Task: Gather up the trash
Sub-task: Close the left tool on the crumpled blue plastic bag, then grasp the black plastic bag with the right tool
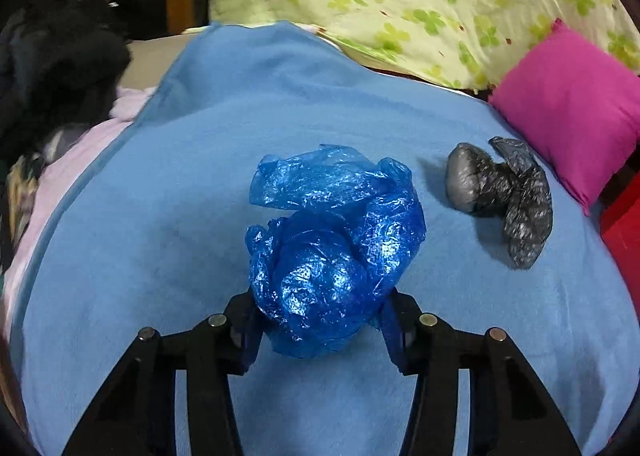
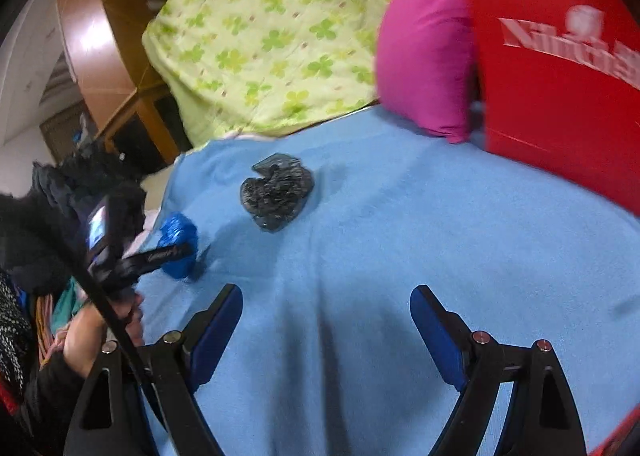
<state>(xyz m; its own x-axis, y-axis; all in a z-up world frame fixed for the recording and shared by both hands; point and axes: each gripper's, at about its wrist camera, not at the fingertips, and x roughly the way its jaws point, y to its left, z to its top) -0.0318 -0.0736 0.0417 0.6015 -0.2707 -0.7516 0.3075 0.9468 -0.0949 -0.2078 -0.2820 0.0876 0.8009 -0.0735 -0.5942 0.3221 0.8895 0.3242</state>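
Left wrist view: left gripper (image 1: 320, 330) clamped on crumpled blue plastic bag (image 1: 332, 240); light, soft, slippery, best pinched at bunched middle. Right gripper (image 2: 326, 320) apart, empty.

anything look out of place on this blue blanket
Two crumpled plastic bags lie loose on the blue blanket: a blue bag, which the left gripper is shut on, and a black bag near the pink pillow. Nothing looks spilled or damaged.
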